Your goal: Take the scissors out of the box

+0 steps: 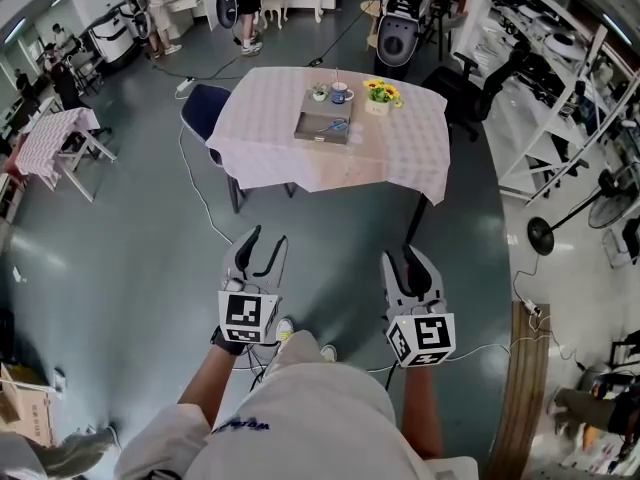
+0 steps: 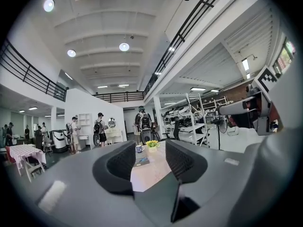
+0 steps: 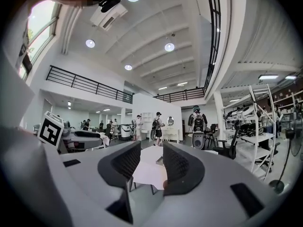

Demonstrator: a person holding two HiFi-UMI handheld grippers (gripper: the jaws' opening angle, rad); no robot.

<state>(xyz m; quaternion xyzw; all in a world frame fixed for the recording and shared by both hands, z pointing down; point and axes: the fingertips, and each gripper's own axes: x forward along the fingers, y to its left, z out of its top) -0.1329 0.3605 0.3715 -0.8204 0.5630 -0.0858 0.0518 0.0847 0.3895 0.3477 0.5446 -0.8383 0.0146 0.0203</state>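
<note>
Left claw (image 1: 262,238) and right claw (image 1: 404,260) point level, side by side, jaws apart.

A rectangular surface (image 1: 400,153), draped in a pale pink checked cloth that hangs over its edges, stands on the glossy grey-green floor (image 1: 120,258). On its far half, left of centre, lies a shallow grey rectangular box (image 1: 321,136). Just behind that box, along the far edge, 3 small items stand in a row: a small white pot with a green plant (image 1: 319,93), a white-and-blue mug (image 1: 341,93) just beside it, and a pale pot of yellow flowers (image 1: 380,93) at the right end.
</note>
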